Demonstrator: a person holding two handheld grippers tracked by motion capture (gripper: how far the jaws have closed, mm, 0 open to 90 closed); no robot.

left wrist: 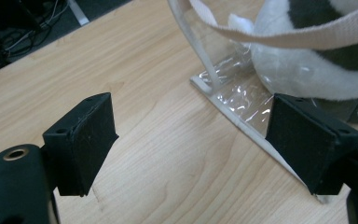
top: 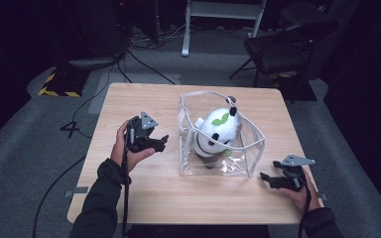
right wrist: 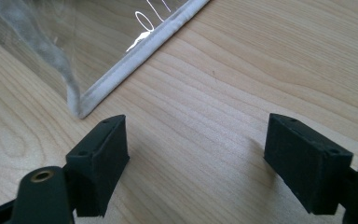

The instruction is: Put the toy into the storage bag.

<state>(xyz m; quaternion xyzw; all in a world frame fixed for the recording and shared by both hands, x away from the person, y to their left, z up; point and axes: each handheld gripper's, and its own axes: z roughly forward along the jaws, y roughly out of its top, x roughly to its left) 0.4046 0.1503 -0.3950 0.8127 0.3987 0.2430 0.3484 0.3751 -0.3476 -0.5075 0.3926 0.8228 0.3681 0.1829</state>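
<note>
At centre of light wooden table: clear plastic tote bag with white trim, standing upright, mouth open upward. Inside it, white-and-black plush panda with green leaf patch, resting on bag floor. Left gripper beside bag's left wall, jaws released, nothing between them; aimed at bag's lower edge, likely lining up to steady or grasp it. Right gripper low on table near bag's front right corner, jaws spread, empty, apparently waiting.
</note>
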